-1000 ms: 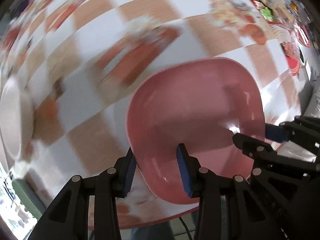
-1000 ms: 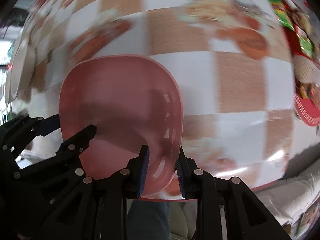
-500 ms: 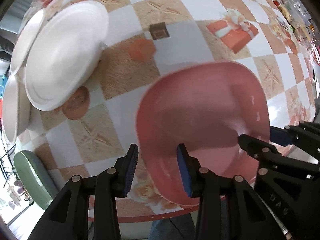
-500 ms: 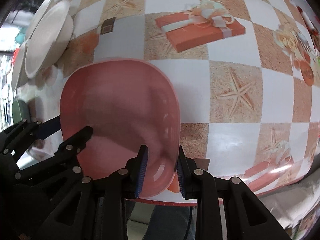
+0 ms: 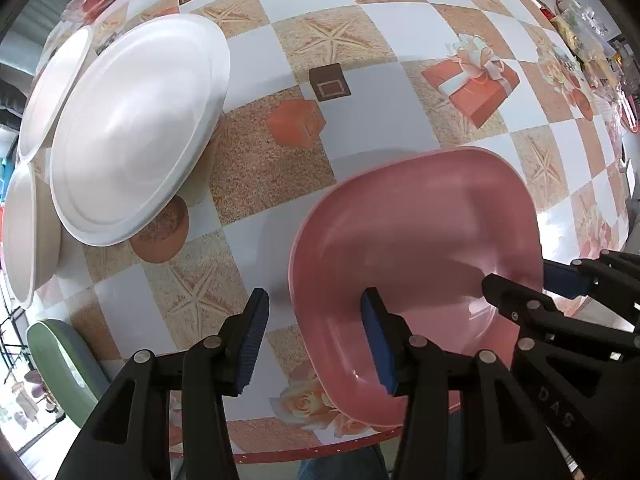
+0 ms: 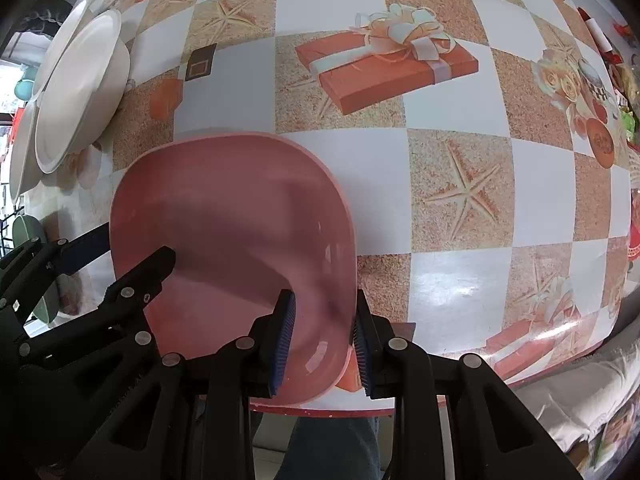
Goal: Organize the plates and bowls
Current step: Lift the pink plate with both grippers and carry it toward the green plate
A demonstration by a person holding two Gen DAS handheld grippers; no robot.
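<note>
Pinching the near right rim of the pink bowl [image 6: 232, 236], the right gripper [image 6: 322, 338] holds on; the left gripper [image 5: 316, 338] is opening around its left rim, seemingly above the checked tablecloth [image 5: 352, 52].

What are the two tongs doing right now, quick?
Left tongs: opening, letting go of the pink bowl; its rim sits loosely between the fingers.
Right tongs: closed on the pink bowl's rim, holding it.
</note>
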